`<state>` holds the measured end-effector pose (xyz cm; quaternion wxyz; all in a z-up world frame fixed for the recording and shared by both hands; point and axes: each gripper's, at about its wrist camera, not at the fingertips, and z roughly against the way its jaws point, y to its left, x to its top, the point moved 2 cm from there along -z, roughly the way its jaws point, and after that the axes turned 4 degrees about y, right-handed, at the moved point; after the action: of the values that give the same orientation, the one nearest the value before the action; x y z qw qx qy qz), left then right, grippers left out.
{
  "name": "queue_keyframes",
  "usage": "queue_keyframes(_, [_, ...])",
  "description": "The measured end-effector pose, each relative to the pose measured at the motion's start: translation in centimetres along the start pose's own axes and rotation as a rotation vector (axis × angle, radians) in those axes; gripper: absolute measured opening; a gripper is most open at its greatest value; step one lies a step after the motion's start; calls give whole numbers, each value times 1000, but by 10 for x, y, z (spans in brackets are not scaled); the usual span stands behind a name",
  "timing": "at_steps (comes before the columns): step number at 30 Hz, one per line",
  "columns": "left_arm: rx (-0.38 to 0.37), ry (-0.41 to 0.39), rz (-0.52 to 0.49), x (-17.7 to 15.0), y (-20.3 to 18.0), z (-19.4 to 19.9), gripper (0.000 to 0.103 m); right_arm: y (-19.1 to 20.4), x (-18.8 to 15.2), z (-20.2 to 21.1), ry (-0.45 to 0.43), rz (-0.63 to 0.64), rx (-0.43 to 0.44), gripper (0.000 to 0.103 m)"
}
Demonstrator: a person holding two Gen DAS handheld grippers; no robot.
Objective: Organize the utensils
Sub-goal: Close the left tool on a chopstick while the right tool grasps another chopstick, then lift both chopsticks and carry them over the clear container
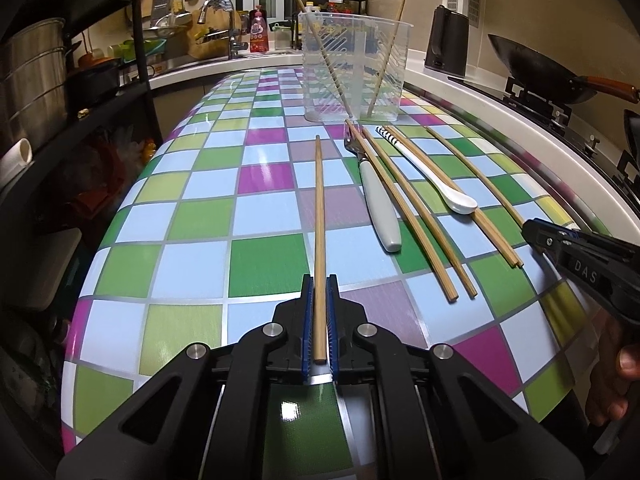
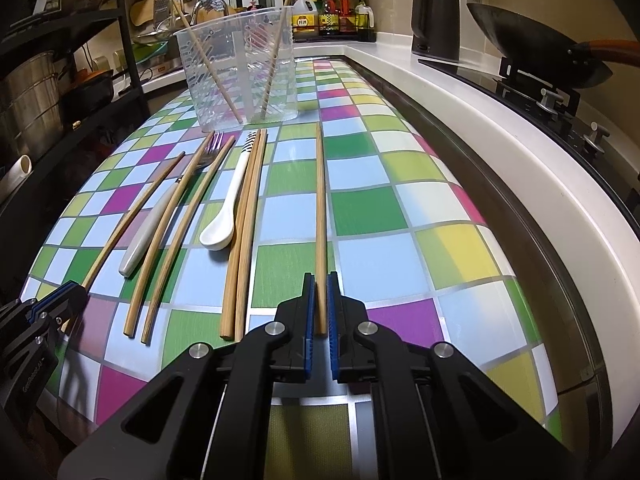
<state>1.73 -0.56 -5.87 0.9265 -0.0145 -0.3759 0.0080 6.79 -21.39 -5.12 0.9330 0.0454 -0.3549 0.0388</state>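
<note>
My left gripper is shut on the near end of a wooden chopstick that lies pointing away across the checked table. In the same way, my right gripper is shut on another chopstick. Between the two lie a grey-handled fork, a white spoon with a striped handle, and several more chopsticks. A clear plastic container stands at the far end with two chopsticks leaning inside. Each gripper shows at the edge of the other's view: the right gripper and the left gripper.
A white counter runs along the table's right side, with a black wok on the stove and a black kettle. A dark rack with steel pots stands at the left. A sink tap and bottles line the back.
</note>
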Motion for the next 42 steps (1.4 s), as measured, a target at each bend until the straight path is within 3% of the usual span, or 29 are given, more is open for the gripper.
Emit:
queue_keyframes(6, [5, -5, 17, 0, 5, 0, 7, 12, -12, 8, -41, 22, -9, 7])
queue_keyframes(29, [24, -24, 18, 0, 2, 3, 6, 14, -5, 15, -52, 35, -6, 6])
queue_keyframes(42, [51, -254, -35, 30, 1, 57, 6, 14, 33, 72, -193, 57, -28, 6])
